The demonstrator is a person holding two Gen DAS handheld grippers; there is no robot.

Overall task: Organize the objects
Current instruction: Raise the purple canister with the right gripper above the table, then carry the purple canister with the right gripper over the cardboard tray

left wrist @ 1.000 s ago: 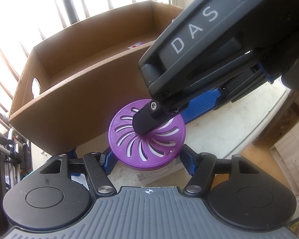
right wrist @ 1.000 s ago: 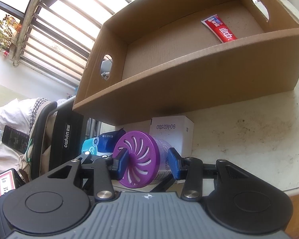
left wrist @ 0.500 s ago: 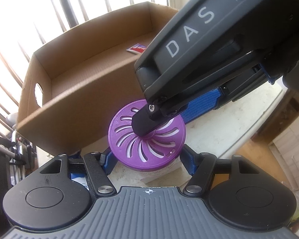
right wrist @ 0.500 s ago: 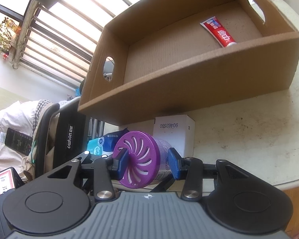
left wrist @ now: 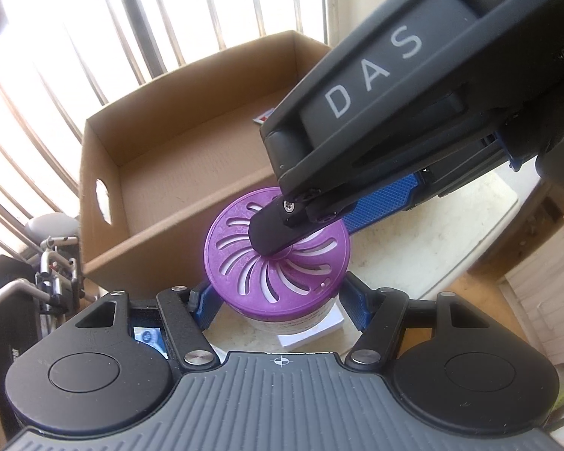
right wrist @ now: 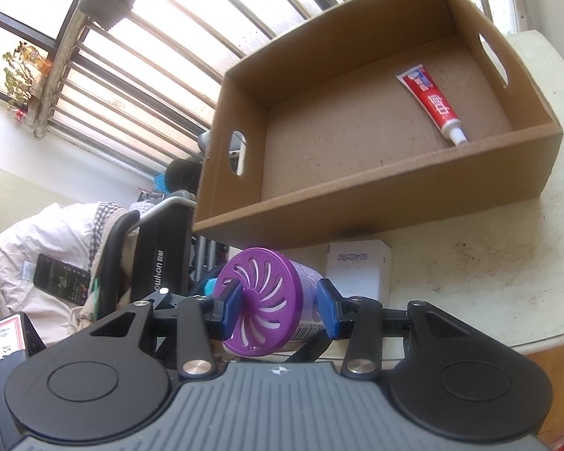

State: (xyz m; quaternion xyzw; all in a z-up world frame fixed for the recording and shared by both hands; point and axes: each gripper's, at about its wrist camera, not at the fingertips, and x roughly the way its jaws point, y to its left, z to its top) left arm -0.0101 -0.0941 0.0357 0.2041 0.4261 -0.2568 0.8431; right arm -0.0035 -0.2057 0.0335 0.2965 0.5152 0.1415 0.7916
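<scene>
Box [right wrist: 376, 195] on the table [right wrist: 488, 270], with a tube [right wrist: 430, 103] lying inside, near its right wall. Just in front of the box, a small carton [right wrist: 361, 268] on the table. Before the carton, a can [right wrist: 267, 306] up off the table, with a chair [right wrist: 161, 255] off to the left, past the table edge.

A purple-lidded canister [right wrist: 270, 302] with swirl-shaped vents is hanging clear of the surface, lying tilted with its pale printed body pointing toward two o'clock in the right wrist view. An open cardboard box [right wrist: 376, 195] with oval handle cutouts is sitting at twelve o'clock. A red toothpaste tube [right wrist: 432, 101] is lying flat inside, cap toward five o'clock.
</scene>
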